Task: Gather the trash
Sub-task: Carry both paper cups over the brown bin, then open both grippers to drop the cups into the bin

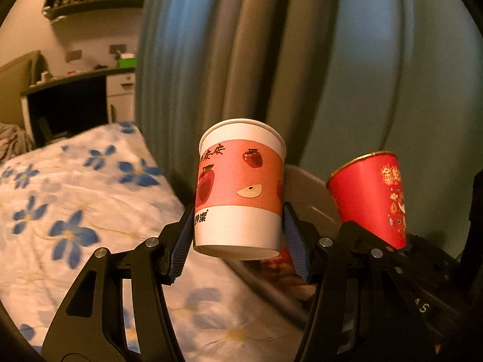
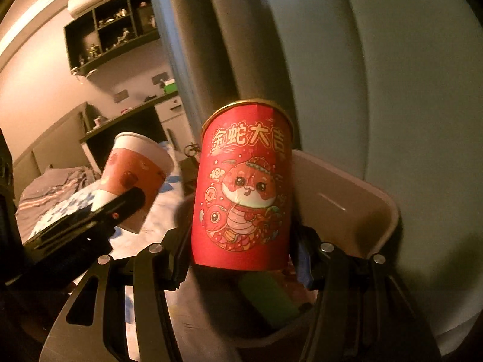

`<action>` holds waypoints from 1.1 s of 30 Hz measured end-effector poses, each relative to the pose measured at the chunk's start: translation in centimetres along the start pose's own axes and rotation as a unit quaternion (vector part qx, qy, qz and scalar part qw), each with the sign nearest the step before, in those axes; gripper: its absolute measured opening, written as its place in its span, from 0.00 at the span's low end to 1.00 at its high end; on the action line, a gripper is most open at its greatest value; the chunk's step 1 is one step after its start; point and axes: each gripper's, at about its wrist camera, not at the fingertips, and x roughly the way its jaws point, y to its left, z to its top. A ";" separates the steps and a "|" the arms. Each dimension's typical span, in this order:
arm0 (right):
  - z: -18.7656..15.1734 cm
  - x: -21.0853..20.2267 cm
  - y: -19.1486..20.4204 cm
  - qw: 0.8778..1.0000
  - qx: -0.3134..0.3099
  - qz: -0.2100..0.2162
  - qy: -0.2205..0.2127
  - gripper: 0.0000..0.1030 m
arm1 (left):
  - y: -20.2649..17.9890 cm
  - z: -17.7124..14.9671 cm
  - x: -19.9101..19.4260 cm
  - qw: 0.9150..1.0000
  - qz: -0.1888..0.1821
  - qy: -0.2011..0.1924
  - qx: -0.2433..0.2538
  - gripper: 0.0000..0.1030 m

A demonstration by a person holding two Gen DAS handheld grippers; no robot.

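— Where are the cups?

— My left hand-held gripper (image 1: 238, 241) clamps the apple-print cup (image 1: 240, 187) upright; my right hand-held gripper (image 2: 241, 259) grips the red cup (image 2: 243, 187).

— Room around them?

— Trash bin (image 2: 356, 211) open below the red cup, toward four o'clock; curtain (image 1: 271, 45) at twelve; bed (image 1: 75, 196) at nine.

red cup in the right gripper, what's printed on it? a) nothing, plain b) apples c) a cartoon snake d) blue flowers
c: the red cup clamped in the right gripper shows a cartoon snake under gold characters; the apples are on the left gripper's cup.
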 end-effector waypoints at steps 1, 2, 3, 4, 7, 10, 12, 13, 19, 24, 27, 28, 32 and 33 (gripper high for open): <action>-0.2 0.2 -0.5 1.000 0.003 -0.001 0.002 0.53 | -0.1 -0.1 0.4 1.000 -0.003 0.004 0.000 0.54; -0.3 0.2 -0.8 1.000 0.004 -0.003 0.004 0.53 | -0.4 -0.3 1.0 1.000 -0.009 0.010 -0.002 0.54; -0.5 0.3 -1.1 1.000 0.006 -0.005 0.006 0.53 | -0.6 -0.4 1.5 1.000 -0.015 0.017 -0.004 0.54; -0.7 0.6 -1.5 1.000 0.008 -0.007 0.010 0.53 | -0.8 -0.6 1.9 1.000 -0.020 0.023 -0.005 0.54; -1.1 0.9 -2.2 1.000 0.012 -0.011 0.019 0.53 | -1.4 -1.1 3.0 0.999 -0.029 0.037 -0.001 0.54; -1.6 1.1 -2.8 0.999 0.018 -0.014 0.027 0.53 | -1.3 -1.4 3.9 0.998 -0.039 0.052 -0.010 0.55; -1.5 0.8 -3.2 0.999 0.021 -0.015 0.029 0.53 | -1.4 -1.6 4.5 0.997 -0.043 0.057 -0.015 0.55; -1.3 0.9 -3.1 0.999 0.021 -0.016 0.030 0.53 | -1.4 -1.6 4.7 0.997 -0.044 0.059 -0.016 0.55; -1.2 1.1 -3.2 0.999 0.022 -0.020 0.040 0.54 | -1.1 -1.8 5.5 0.996 -0.045 0.071 -0.019 0.57; -1.1 1.8 -3.3 0.998 0.029 -0.026 0.047 0.57 | -0.5 -1.8 5.5 0.996 -0.037 0.074 -0.023 0.68; -1.1 1.8 -3.8 0.998 0.032 -0.026 0.049 0.63 | 0.0 -1.8 4.9 0.996 -0.038 0.068 -0.034 0.81; -1.0 1.7 -3.7 0.998 0.031 -0.028 0.048 0.64 | 0.0 -1.8 4.9 0.996 -0.035 0.068 -0.033 0.84; -1.1 1.1 -4.1 0.998 0.035 -0.032 0.043 0.68 | 0.2 -1.9 4.5 0.996 -0.027 0.073 -0.033 0.86; -1.2 0.7 -4.1 0.998 0.034 -0.034 0.040 0.69 | 0.3 -2.0 4.3 0.996 -0.024 0.073 -0.034 0.86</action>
